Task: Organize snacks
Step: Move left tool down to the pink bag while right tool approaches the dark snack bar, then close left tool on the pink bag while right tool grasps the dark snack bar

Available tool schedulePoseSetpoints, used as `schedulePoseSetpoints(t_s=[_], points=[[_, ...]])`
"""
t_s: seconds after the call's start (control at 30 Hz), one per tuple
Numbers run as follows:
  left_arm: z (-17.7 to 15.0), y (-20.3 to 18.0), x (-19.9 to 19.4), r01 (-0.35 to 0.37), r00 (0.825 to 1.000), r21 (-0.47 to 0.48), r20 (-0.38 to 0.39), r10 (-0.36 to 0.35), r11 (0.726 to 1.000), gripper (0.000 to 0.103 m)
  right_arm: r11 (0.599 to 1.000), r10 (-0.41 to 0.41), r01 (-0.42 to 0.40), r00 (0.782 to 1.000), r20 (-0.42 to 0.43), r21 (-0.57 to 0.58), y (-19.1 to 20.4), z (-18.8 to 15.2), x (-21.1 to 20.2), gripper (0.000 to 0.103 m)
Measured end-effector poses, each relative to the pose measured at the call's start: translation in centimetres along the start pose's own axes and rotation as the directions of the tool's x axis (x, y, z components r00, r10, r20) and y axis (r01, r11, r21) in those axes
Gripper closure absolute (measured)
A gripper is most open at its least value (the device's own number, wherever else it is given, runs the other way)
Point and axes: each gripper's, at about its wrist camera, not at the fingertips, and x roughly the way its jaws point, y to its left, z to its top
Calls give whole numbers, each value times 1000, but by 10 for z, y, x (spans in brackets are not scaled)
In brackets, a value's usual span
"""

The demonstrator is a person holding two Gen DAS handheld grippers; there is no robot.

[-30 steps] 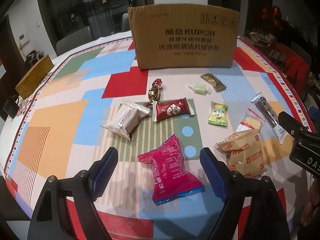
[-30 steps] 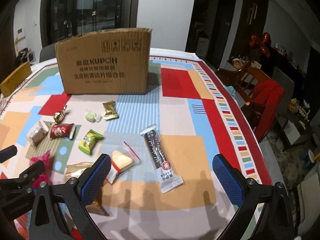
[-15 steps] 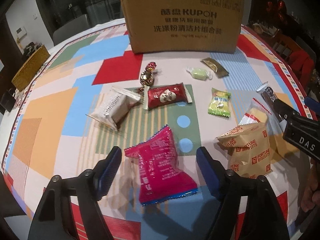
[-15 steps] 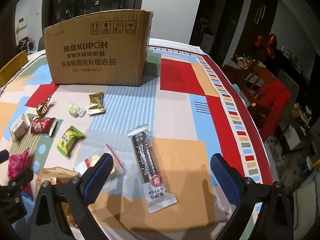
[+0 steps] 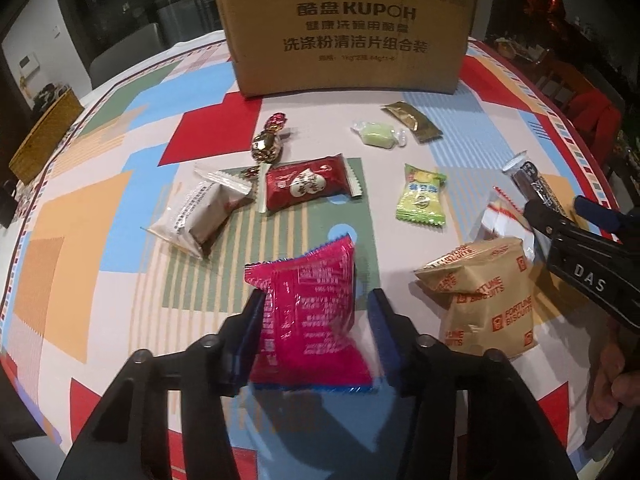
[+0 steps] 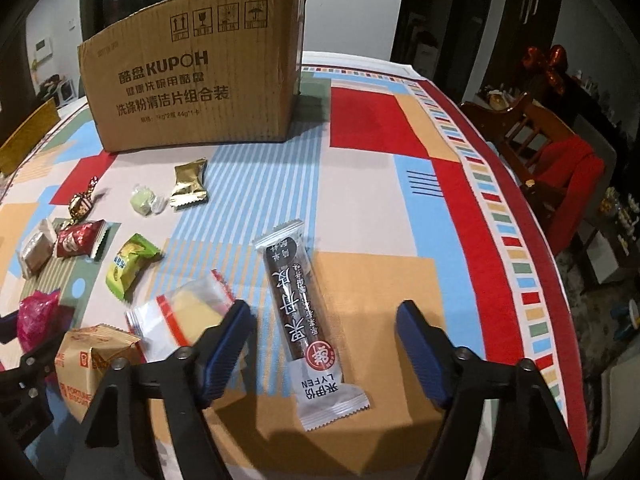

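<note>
A pink snack packet (image 5: 312, 300) lies near the front of the patterned tablecloth. My left gripper (image 5: 318, 304) is closing on it, and both blue pads press its sides so that the wrapper buckles upward. A long dark bar in a clear wrapper (image 6: 304, 300) lies between the fingers of my right gripper (image 6: 324, 312). Those jaws are closing too, but a gap remains on each side of the bar. The brown cardboard box (image 5: 352, 32) stands upright at the back of the table, also seen in the right wrist view (image 6: 192, 80).
Loose snacks lie between grippers and box: a tan fortune biscuit pack (image 5: 488, 300), a clear-wrapped yellow cake (image 6: 188, 316), a green packet (image 5: 420, 200), a red packet (image 5: 304, 184), a white-brown packet (image 5: 200, 216), small candies (image 5: 378, 134). A chair with red cloth (image 6: 560, 176) stands beyond the right table edge.
Both grippers have sunk closer to the table. The left jaws narrowed onto the pink packet, whose top edge lifted. The right jaws narrowed around the dark bar.
</note>
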Motion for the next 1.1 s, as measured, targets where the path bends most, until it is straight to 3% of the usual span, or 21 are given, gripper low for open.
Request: schedulePoseSetpoints(t_s=[0.2, 0.3, 1.1], points=[[0, -2, -1, 40, 999, 9, 5, -40, 999, 66, 998, 61, -61, 998, -3, 7, 0, 1, 1, 72], [0, -2, -2, 49, 999, 9, 8, -49, 999, 68, 997, 81, -81, 997, 0, 10, 2, 1, 0, 80], [4, 4, -19, 86, 993, 10, 78, -86, 996, 71, 995, 88, -92, 993, 80, 48, 1, 6, -35, 85]])
